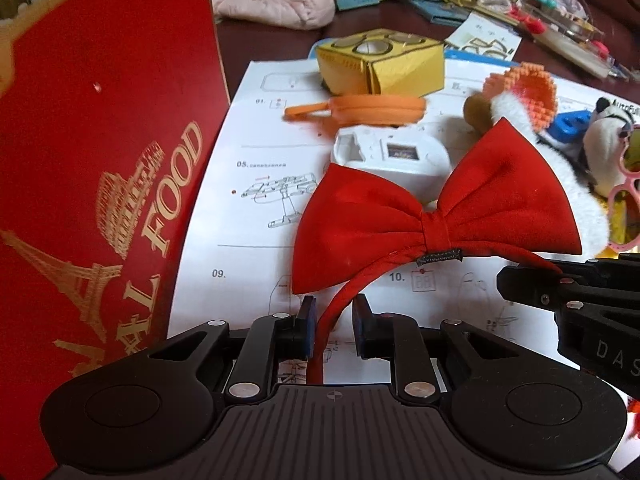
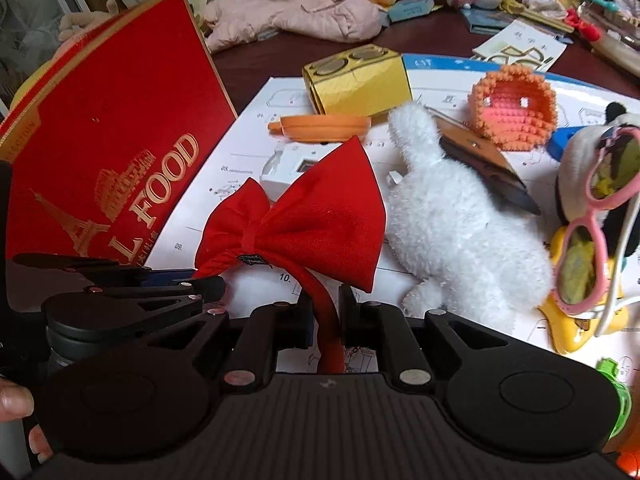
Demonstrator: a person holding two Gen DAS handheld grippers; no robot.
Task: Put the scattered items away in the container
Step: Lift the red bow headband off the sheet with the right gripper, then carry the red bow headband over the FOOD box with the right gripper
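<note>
The red bow headband (image 1: 436,216) is held by both tools at once. The left gripper (image 1: 334,328) is closed to a narrow gap, its blue pads pressed on 1 arm of the red band; the right gripper (image 2: 325,322) is likewise clamped narrowly on the other arm. The bow itself is carried above the white instruction sheet (image 1: 248,184), just beside the red box (image 1: 104,152) printed with "FOOD", which is judged to be the container.

Several risks are read from this hold. The band is thin, curved and fabric-covered, so it could be twisted out of the pads if the 2 grippers are moved at different rates or pulled apart. The bow is soft and top-heavy, and it may be swung against the box wall and snagged on its rim if the headband is not lifted high enough. The white plush toy (image 2: 460,232), the orange pouch (image 2: 324,126) and the white device (image 1: 392,156) lie close beneath, and they could be dragged or knocked by a low pass. The pink sunglasses (image 2: 600,240) lie just beside the right gripper, where they could be caught by its body during a sideways move.
</note>
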